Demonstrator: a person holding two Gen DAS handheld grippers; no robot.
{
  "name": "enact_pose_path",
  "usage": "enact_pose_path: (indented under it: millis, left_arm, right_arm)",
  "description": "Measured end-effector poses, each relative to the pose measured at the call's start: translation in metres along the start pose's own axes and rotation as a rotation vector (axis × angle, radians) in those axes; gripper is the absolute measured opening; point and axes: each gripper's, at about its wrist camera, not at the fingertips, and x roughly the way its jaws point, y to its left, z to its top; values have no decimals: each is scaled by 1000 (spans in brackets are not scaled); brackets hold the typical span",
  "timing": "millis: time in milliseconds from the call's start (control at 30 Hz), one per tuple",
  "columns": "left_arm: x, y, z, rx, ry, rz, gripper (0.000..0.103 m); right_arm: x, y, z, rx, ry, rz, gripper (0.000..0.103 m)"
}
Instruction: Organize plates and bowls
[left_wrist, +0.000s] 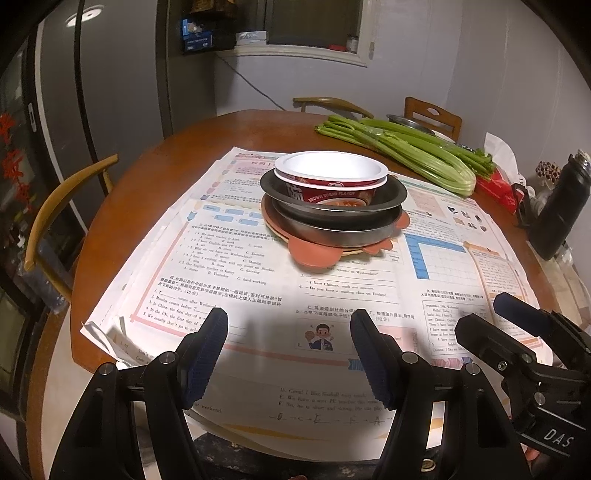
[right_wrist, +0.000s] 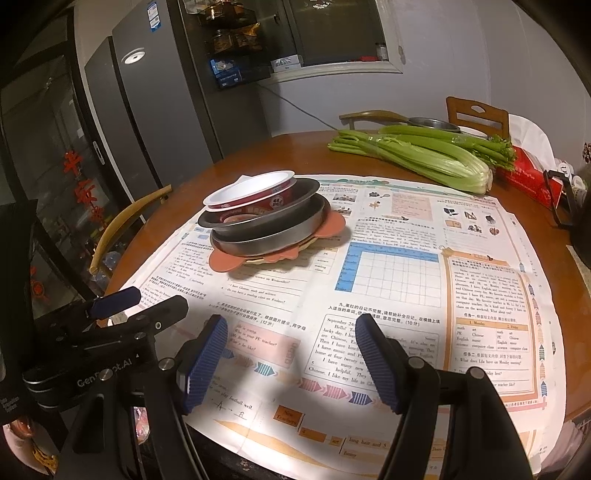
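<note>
Round table (left_wrist: 122, 206) papered with worksheets (left_wrist: 229, 280), likely as a liner. Dishes nested in one stack (left_wrist: 332, 206), widest lowest for stability, paper bowl (left_wrist: 330, 171) on top. My left gripper (left_wrist: 288, 354) and right gripper (right_wrist: 291, 363): jaws apart, empty, well short of it.

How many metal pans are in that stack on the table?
2 in the stack: the upper metal pan holds the paper bowl, the lower metal pan sits beneath on the orange plate. More could be hidden.

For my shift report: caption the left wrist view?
Open left gripper over worksheets, facing stacked bowls and plates; celery behind.
</note>
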Motion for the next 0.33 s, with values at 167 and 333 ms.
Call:
enact_pose_path:
  millis: [167, 333]
  left_arm:
    - [0, 2, 3, 9, -13, -44, 70]
    - [-10, 31, 44, -25, -58, -159, 71]
  right_arm:
    - [1, -3, 1, 10, 0, 0, 71]
    - [-8, -21, 10, 40, -7, 11, 71]
